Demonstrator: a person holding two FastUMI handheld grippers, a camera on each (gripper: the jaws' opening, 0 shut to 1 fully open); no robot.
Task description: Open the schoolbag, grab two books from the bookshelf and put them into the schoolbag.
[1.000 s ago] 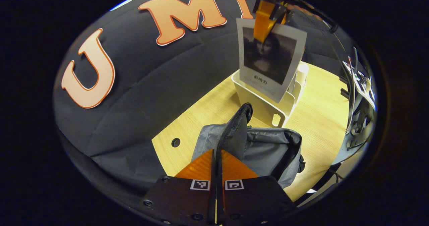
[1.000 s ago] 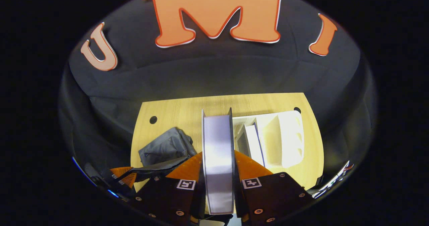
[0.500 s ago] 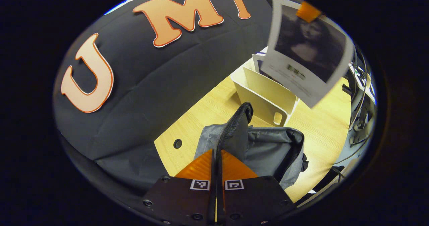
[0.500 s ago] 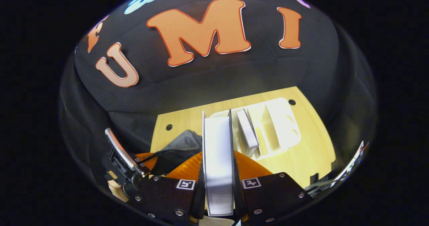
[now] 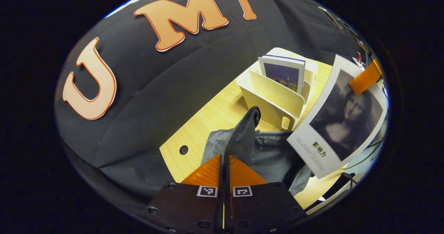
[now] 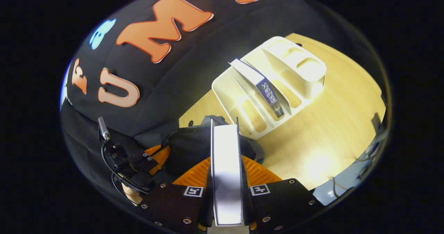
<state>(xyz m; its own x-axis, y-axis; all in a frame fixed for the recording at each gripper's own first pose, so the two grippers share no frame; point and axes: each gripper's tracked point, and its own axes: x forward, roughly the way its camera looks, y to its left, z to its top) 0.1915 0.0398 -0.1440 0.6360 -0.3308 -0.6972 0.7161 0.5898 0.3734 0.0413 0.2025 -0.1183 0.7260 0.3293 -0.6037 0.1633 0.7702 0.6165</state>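
The grey schoolbag (image 5: 267, 150) lies on the wooden table (image 5: 211, 119), its mouth gaping. My left gripper (image 5: 224, 157) is shut on the bag's upright flap (image 5: 247, 130). My right gripper (image 6: 225, 161) is shut on a book (image 6: 226, 178), seen edge-on. In the left gripper view that book (image 5: 341, 119) shows its portrait cover, tilted just right of the bag's mouth, with one of the right gripper's fingers (image 5: 365, 77) at its top. The white bookshelf (image 5: 274, 98) behind the bag holds a second book (image 5: 282, 75). The right gripper view shows the bookshelf (image 6: 295, 64), the second book (image 6: 265, 88), the bag (image 6: 190, 147) and the left gripper (image 6: 152, 157).
A small round hole (image 5: 183, 149) sits in the table left of the bag. Cables (image 5: 348, 178) hang off the table's right edge. A hand (image 6: 130, 192) holds the left gripper. Bare wood (image 6: 329, 123) lies right of the bookshelf.
My right gripper has carried the portrait book from above the bookshelf down and over to the bag's mouth, tilting it. The left gripper has kept its hold on the flap.
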